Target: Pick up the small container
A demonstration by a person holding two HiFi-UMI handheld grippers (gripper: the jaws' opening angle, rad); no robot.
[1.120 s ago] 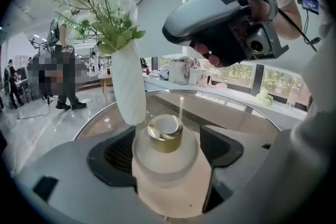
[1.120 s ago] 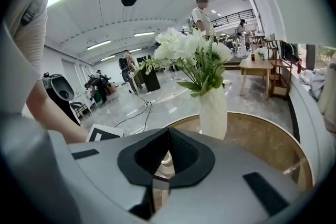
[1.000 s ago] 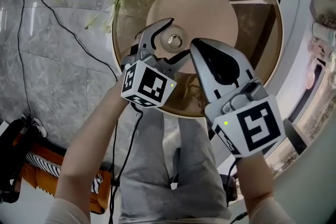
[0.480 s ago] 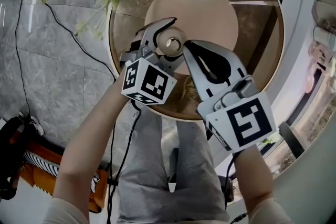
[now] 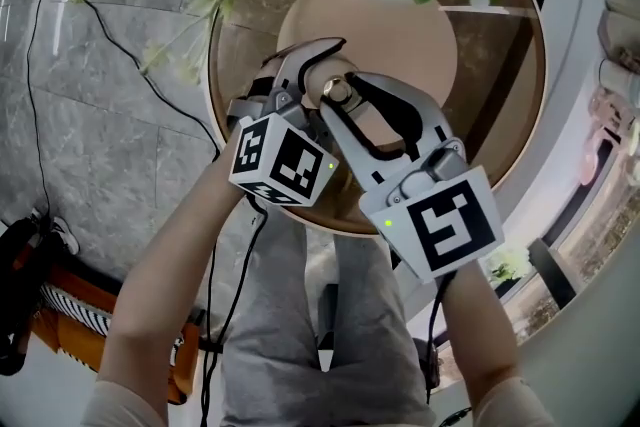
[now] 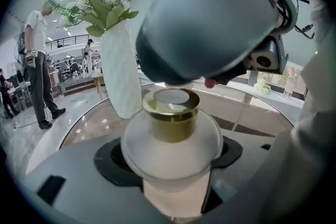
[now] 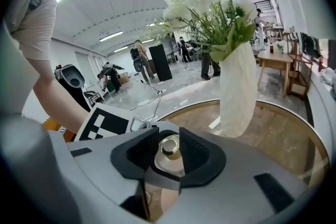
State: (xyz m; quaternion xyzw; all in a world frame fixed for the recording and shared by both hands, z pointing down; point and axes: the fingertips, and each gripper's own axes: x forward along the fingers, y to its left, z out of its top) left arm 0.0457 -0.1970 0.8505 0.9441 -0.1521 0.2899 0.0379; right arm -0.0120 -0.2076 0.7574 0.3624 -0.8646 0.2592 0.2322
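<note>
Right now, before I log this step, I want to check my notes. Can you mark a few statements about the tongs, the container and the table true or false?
1. The left tongs grip the small container by its frosted body. True.
2. The container's cap is black. False: the cap is gold.
3. Nothing stands between the right tongs. False: the right tongs are opening, with the cap between them.
4. A white vase of flowers stands on the round table. True.
</note>
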